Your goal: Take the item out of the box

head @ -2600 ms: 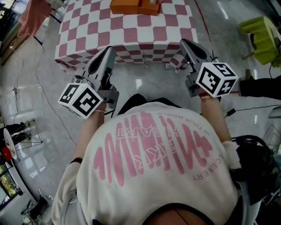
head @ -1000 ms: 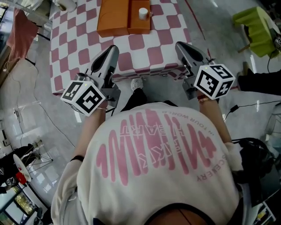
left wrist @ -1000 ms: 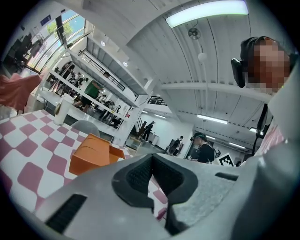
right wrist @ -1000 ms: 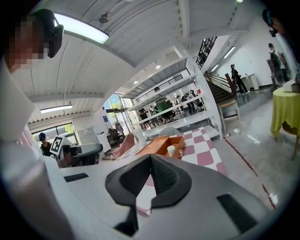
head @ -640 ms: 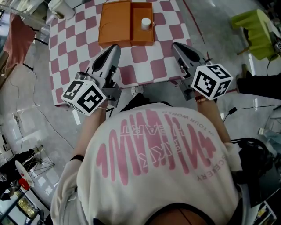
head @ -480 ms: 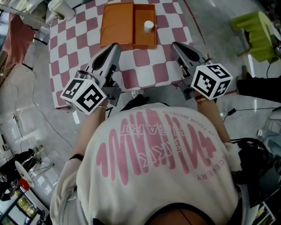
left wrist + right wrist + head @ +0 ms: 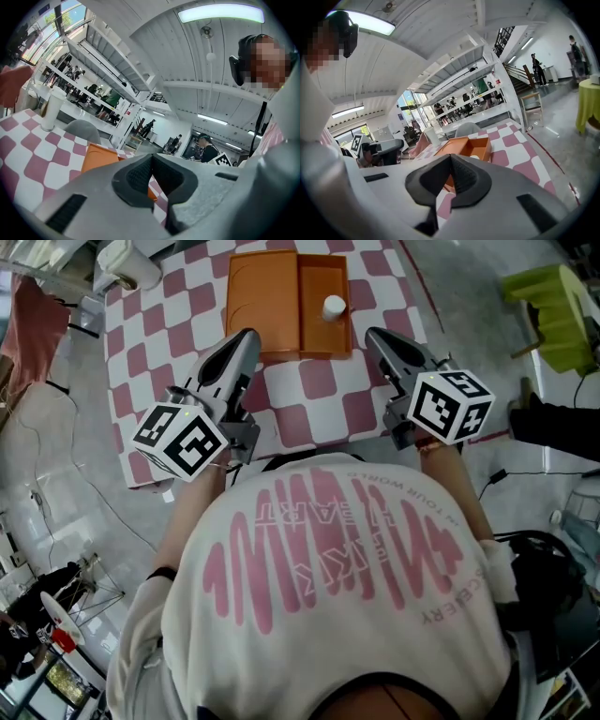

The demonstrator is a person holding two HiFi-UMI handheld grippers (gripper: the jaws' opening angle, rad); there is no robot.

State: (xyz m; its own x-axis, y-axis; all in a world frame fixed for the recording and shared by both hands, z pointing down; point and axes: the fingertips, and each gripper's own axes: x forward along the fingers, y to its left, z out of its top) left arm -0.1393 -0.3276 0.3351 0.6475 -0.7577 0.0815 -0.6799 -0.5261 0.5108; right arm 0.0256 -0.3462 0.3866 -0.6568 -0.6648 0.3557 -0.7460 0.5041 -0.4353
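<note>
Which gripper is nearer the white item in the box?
Right. The right gripper sits just lower right of the white item in the head view; the left gripper is farther, lower left.

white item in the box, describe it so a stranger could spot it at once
Find the table with the pink-and-white checked cloth; an open orange box lies on it. The white item is a small round-topped thing in the box's right half, the only thing inside, unlike the bigger white container at the table's corner.

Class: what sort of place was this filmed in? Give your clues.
Probably a large open workshop or lab hall: tall white shelving, an open staircase, and people working at distant desks.
</note>
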